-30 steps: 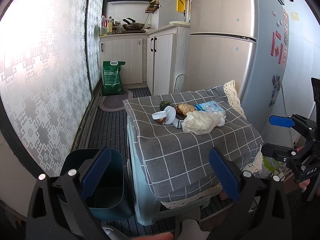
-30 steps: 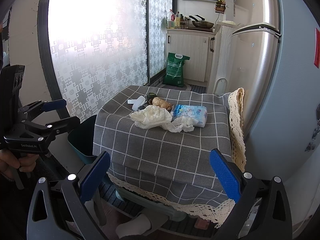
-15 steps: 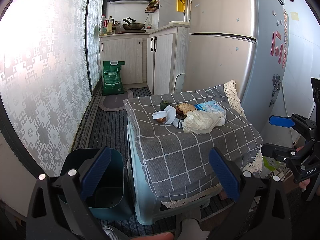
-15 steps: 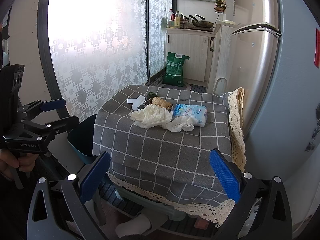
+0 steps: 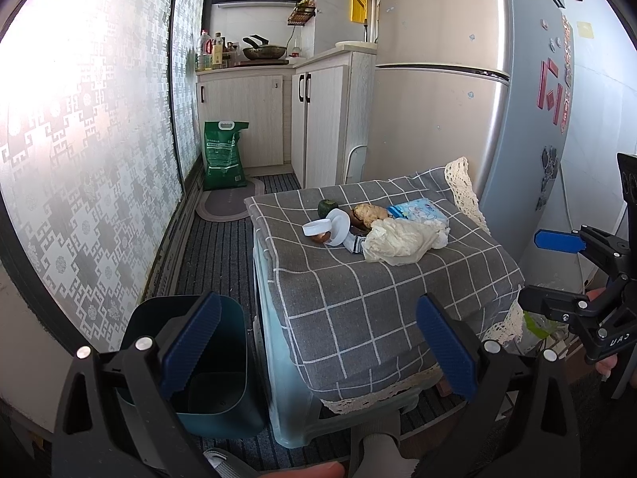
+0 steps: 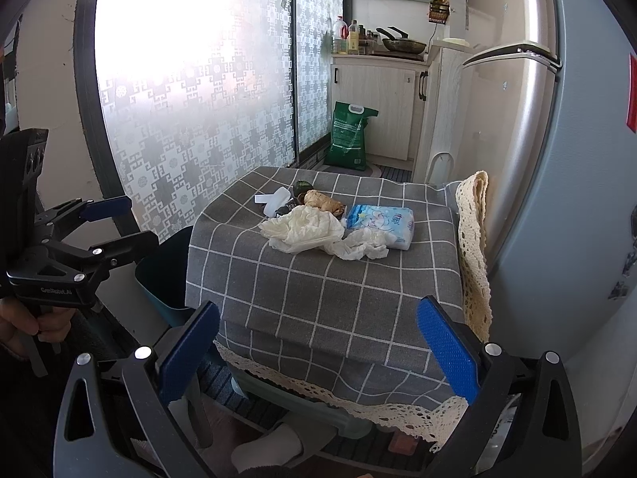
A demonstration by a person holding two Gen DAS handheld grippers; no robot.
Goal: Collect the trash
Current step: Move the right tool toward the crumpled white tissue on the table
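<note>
Checked-cloth worktop (image 5: 358,302) at mid-frame is carrying all the trash (image 6: 306,227), the bin (image 5: 223,362) at lower left is looking empty, and left claw (image 5: 318,346) and right claw (image 6: 318,342) are both gaping, gripping nothing.

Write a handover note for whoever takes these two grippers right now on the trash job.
Left gripper: open, empty, short of the table.
Right gripper: open, empty, also held back.
Trash sits in a heap on the checked cloth: crumpled plastic bag, wadded tissue, white lid, food scraps. Tissue pack lies beside them.
Teal bin stands on the floor at the table's left.
Done: nothing visibly binned.
Left: all pieces.
</note>
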